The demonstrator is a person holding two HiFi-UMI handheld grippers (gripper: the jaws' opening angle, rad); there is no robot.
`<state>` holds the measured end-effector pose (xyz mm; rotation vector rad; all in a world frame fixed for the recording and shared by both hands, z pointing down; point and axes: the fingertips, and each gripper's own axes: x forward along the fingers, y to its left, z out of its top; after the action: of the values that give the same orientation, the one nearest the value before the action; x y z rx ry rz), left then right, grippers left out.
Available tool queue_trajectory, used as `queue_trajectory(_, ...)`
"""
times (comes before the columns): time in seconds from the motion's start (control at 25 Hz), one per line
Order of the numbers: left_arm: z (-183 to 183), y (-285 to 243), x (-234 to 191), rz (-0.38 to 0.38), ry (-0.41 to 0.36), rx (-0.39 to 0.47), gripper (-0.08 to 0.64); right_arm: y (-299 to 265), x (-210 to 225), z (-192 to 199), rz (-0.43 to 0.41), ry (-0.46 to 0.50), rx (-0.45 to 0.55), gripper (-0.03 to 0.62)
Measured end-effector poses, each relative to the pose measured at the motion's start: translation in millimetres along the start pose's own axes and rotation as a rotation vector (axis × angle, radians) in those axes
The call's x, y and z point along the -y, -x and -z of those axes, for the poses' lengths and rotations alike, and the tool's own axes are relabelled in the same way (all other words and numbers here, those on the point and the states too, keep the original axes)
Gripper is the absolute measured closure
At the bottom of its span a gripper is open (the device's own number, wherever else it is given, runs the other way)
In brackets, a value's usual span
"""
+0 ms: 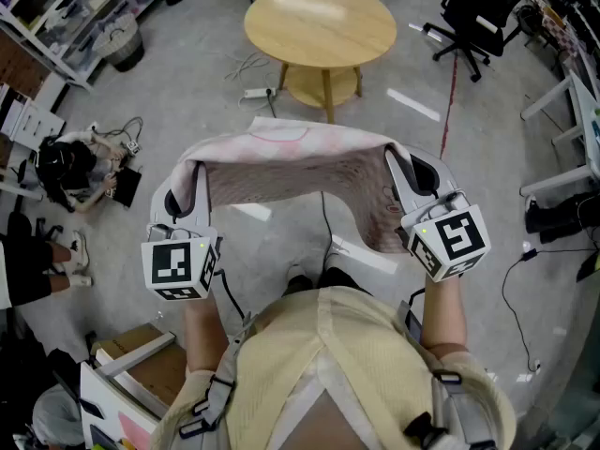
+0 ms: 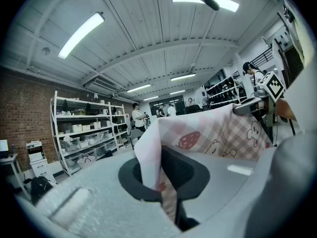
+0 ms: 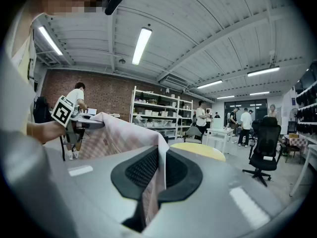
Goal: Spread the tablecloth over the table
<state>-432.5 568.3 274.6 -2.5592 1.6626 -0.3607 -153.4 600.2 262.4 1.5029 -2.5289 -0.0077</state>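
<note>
The left gripper (image 1: pixel 187 181) is pressed together on one top corner of the tablecloth (image 1: pixel 291 167), and the right gripper (image 1: pixel 401 172) pinches the opposite corner. The cloth hangs stretched between them in the air, its long axis running left to right. The round table (image 1: pixel 321 24) stands straight ahead, well apart and bare, roughly centred between both hands, so neither looks nearer.

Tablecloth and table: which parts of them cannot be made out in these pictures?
- Tablecloth full size: head view, it hangs bunched and folded.
- Its pinched corners: both gripper views, buried between the shut fingers.
- Round table: right gripper view, only a sliver shows past the right gripper.
- Table base: head view, partly under the tabletop.
</note>
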Motion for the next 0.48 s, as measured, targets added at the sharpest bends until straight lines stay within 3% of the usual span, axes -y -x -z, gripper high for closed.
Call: queue_trajectory(0.48,-2,-9,16,-0.032,-0.022,-0.024,0.555,1,20,16,-0.026,-0.072,-0.013,0.583)
